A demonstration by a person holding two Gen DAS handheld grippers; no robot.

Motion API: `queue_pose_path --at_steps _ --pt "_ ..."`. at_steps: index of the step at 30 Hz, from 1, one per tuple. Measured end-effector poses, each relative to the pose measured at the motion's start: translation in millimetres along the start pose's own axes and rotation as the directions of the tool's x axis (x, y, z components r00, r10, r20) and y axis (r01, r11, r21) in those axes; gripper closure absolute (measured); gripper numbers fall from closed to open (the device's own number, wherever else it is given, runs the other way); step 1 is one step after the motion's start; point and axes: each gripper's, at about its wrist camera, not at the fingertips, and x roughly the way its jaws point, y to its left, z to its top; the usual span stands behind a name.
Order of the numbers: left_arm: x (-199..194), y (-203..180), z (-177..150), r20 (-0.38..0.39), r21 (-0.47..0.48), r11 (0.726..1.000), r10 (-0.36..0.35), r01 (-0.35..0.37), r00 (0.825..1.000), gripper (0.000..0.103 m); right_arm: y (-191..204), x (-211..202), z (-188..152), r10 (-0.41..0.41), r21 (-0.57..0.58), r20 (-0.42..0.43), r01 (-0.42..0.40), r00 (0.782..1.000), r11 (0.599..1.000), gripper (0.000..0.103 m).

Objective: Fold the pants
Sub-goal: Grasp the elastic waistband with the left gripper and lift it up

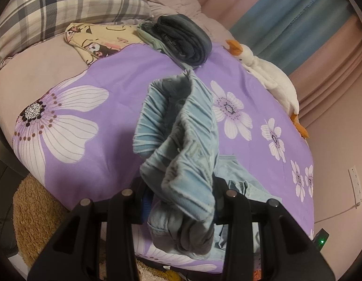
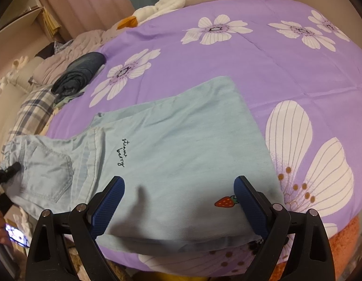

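Left view: left gripper clenched on bunched pants waistband, lifted over the bed.
Right view: right gripper released, hovering above the flat leg. Step: fold over; next likely carry waistband across.

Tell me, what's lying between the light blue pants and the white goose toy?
Only bare purple flowered bedspread separates the pants from the goose, seen in the right wrist view.
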Motion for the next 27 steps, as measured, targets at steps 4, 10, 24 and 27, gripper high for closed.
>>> queue_pose_path --at_steps 4,10,24,27 --pt "-1.1 -6.3 1.1 0.001 0.021 1.0 -0.021 0.021 1.0 0.066 -0.2 -0.2 0.1 0.002 0.005 0.001 -0.002 1.0 1.0 0.009" --pt "-3.8 -15.0 -0.2 0.002 0.037 0.998 -0.041 0.041 0.999 0.066 -0.3 -0.7 0.1 0.003 0.009 0.003 -0.003 1.0 1.0 0.009" --pt "-3.0 -35.1 -2.1 -0.017 0.084 0.991 -0.107 0.108 0.994 0.066 -3.6 -3.0 0.9 0.005 0.019 0.006 -0.006 1.0 1.0 0.009" --pt "-2.8 -38.0 -2.0 -0.025 0.093 0.988 -0.119 0.121 0.993 0.066 -4.6 -3.0 0.9 0.003 0.02 0.009 -0.003 1.0 1.0 0.009"
